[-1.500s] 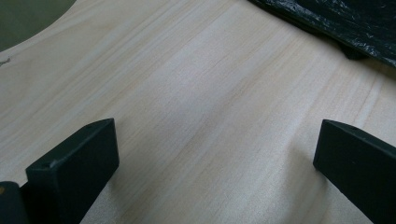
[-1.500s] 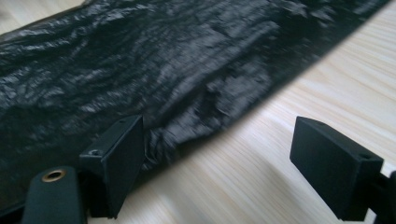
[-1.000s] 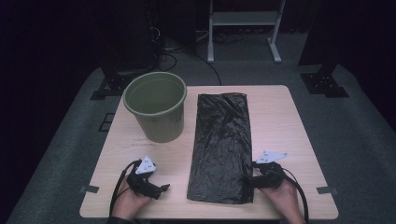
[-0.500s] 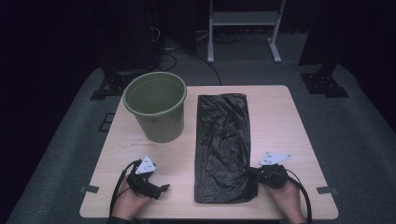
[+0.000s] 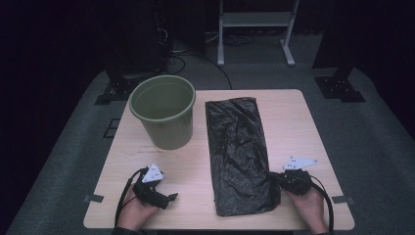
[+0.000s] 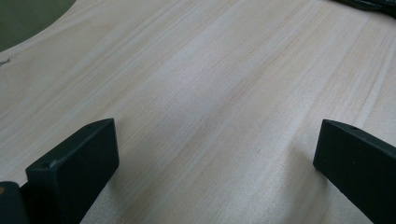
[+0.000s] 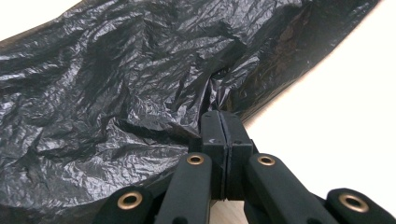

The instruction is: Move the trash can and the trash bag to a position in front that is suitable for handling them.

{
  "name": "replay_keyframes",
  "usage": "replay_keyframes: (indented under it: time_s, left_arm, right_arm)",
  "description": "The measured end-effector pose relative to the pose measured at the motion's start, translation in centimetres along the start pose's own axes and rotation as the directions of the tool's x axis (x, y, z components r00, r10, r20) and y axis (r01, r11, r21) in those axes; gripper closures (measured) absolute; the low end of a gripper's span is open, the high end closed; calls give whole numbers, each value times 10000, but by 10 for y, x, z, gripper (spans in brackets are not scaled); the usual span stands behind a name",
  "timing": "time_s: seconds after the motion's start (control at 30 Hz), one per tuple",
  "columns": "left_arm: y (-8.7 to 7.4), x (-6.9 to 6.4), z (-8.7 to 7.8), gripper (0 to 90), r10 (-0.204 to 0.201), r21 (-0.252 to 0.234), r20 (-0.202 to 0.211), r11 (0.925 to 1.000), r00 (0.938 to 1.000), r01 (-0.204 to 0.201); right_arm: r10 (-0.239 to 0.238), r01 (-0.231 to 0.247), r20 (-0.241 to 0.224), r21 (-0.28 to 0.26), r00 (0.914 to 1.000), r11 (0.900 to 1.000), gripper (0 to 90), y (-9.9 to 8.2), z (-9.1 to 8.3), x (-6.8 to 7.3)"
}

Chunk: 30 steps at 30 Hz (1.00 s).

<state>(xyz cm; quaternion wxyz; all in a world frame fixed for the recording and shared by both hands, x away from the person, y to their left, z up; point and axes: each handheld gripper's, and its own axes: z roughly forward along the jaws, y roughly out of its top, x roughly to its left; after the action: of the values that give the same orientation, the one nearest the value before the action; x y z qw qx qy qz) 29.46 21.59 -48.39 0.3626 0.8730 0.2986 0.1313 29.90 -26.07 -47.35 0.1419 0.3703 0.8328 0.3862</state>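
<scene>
Dragged rightward, the crinkled black bag point(image 7: 140, 93) (glossy) bunches in the clamped right tool point(image 7: 223, 122).

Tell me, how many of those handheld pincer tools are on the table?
2. The left gripper rests near the table's front left corner, jaws open. The right gripper is at the front right, shut on the black bag's edge.

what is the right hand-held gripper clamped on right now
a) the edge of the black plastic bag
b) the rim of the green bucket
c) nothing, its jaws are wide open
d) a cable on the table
a: in the right gripper view the right hand-held gripper has its jaws pressed together on a pinched fold at the edge of the black plastic bag, far from the green bucket.
</scene>
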Motion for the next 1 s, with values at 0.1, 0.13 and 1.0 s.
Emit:
replay_keyframes:
  time_s: [0.1,0.13,1.0]
  left_arm:
    - [0,0,0,0,0,-3,0,10000,10000,0]
    - [0,0,0,0,1,-1,2,10000,10000,-1]
    - [0,0,0,0,0,-3,1,10000,10000,0]
  right_arm:
    - [-54,51,178,139,9998,9999,898,-1,-1,-1]
    - [11,-13,197,95,9998,10000,898,-2,-4,-4]
    - [1059,-1119,1254,413,9864,9929,896,-43,-53,-50]
